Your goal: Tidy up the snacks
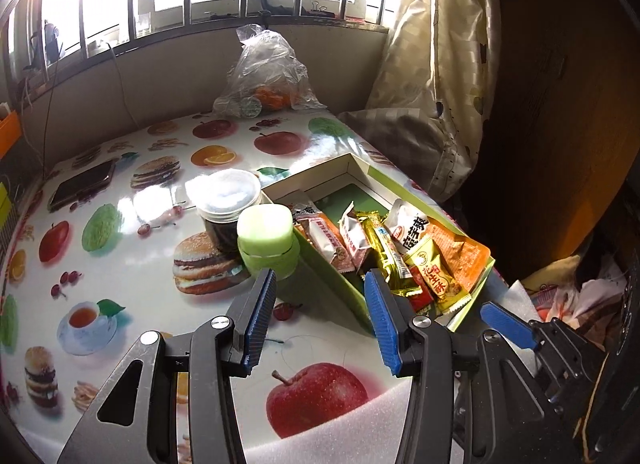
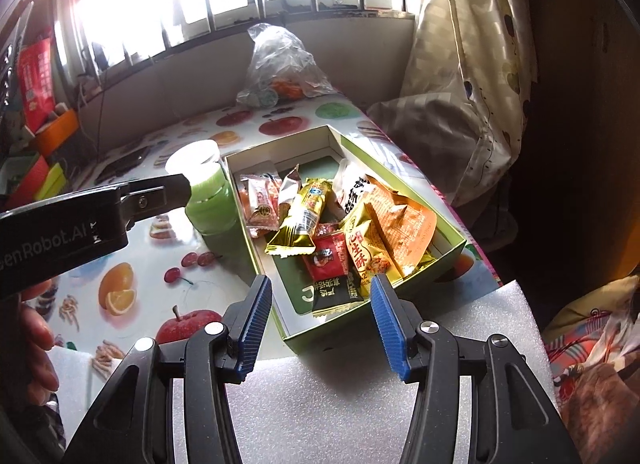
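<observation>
A green cardboard box (image 2: pixel 448 264) stands on the fruit-print table and holds several wrapped snacks (image 2: pixel 340 220): gold, red, orange, white and black packets. It also shows in the left wrist view (image 1: pixel 320 264) with its snacks (image 1: pixel 400 248). My left gripper (image 1: pixel 320 284) is open and empty, just before the box's near left corner. My right gripper (image 2: pixel 320 292) is open and empty, just above the box's near end. The left gripper's body (image 2: pixel 80 220) shows at the left of the right wrist view.
A green lidded jar (image 1: pixel 267 242) and a dark jar with a white lid (image 1: pixel 228 204) stand left of the box. A phone (image 1: pixel 82 184) lies far left. A plastic bag of fruit (image 1: pixel 266 80) sits at the back. White foam sheet (image 2: pixel 340 404) covers the near edge.
</observation>
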`<state>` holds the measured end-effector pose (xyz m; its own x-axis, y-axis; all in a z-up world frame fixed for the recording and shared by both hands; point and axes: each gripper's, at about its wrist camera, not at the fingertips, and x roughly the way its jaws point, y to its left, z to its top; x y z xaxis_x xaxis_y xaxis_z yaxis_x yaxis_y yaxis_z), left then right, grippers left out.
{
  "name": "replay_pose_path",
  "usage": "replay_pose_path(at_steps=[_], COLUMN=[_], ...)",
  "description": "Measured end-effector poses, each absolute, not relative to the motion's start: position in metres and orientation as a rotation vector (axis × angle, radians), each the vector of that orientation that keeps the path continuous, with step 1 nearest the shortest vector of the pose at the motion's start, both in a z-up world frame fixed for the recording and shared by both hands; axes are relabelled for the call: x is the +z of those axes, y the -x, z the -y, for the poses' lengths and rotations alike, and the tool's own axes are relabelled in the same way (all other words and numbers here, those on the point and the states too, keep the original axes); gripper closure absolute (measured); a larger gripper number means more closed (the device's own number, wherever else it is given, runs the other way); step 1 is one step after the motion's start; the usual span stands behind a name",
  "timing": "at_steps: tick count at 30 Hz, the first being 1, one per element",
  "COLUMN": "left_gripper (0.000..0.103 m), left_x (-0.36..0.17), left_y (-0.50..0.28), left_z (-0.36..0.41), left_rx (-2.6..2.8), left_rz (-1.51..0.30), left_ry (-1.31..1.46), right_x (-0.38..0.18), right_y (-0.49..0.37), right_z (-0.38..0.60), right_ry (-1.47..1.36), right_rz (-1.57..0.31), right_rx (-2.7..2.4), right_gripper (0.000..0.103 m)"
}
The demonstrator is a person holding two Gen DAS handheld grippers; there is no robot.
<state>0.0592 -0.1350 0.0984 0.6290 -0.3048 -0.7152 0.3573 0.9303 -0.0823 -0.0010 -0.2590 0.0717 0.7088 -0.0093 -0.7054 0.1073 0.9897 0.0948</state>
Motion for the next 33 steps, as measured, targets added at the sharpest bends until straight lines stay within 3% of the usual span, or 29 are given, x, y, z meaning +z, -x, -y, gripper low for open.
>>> replay_pose_path(at_steps=[13,33], left_gripper=[0.056,0.055], left_x=[0.052,0.012], left_y=[-0.012,-0.007], left_z=[0.105,0.101], left_rx=[-0.308,-0.323], left_rz=[-0.851,-0.956], left_ry=[-0.121,-0.096], right_x=[0.067,0.022], right_y=[0.042,0.038], right_z=[0.237,0.228], right_ry=[-0.068,-0.035], right_rz=[-0.763,-0.864], right_rx=[-0.095,-0.164], right_gripper=[0.048,0.044])
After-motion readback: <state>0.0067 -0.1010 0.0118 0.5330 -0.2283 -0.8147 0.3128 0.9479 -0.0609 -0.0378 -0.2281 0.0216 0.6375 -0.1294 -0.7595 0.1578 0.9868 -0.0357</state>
